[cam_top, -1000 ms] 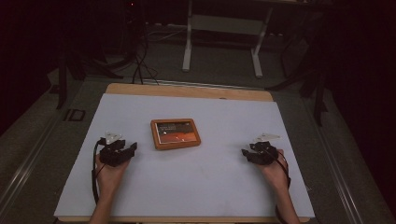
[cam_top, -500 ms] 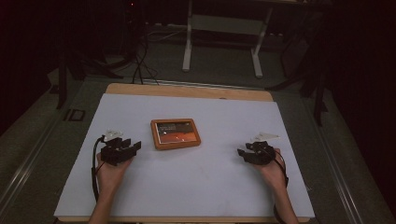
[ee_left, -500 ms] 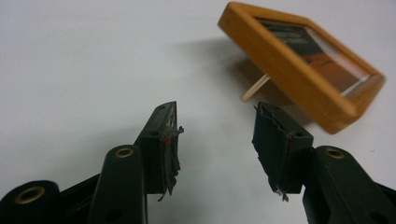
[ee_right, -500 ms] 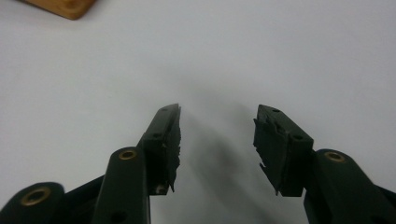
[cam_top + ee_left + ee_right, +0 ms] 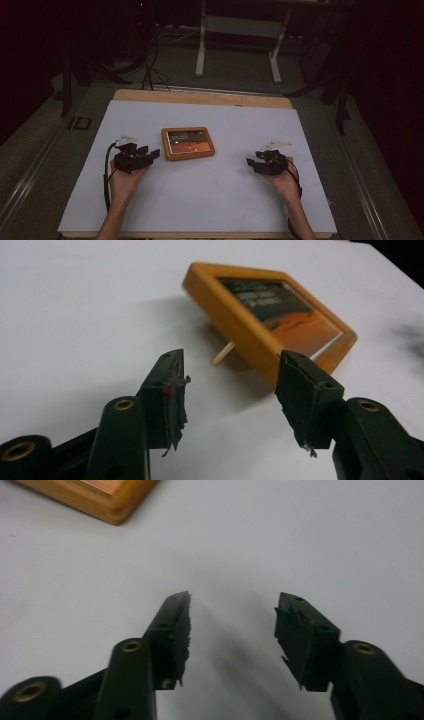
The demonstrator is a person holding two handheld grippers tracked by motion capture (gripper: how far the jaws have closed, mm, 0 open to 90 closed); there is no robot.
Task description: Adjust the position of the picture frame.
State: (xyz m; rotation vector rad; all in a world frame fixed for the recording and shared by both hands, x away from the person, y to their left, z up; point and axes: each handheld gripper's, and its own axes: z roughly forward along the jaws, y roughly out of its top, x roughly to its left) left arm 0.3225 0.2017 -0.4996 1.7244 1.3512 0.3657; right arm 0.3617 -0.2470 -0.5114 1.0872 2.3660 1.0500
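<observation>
A wooden picture frame (image 5: 188, 143) with an orange and dark picture lies near the middle of the white table (image 5: 210, 200). In the left gripper view the frame (image 5: 240, 322) rests tilted on a small wooden peg (image 5: 222, 354). My left gripper (image 5: 151, 152) sits just left of the frame and points at it. Its jaws have just been opening and stand open (image 5: 231, 360) with nothing between them. My right gripper (image 5: 249, 163) is open to the right of the frame, over bare table (image 5: 232, 602). A corner of the frame (image 5: 100, 495) lies ahead of it on the left.
The table's wooden far edge (image 5: 200, 97) borders a dark floor. Metal stand legs (image 5: 201, 55) and cables (image 5: 150, 70) lie behind the table. Black cables trail from both grippers along the person's forearms.
The right gripper has slid left toward the frame. The left gripper has edged right toward the frame and lifted slightly, and its jaws stand wider.
</observation>
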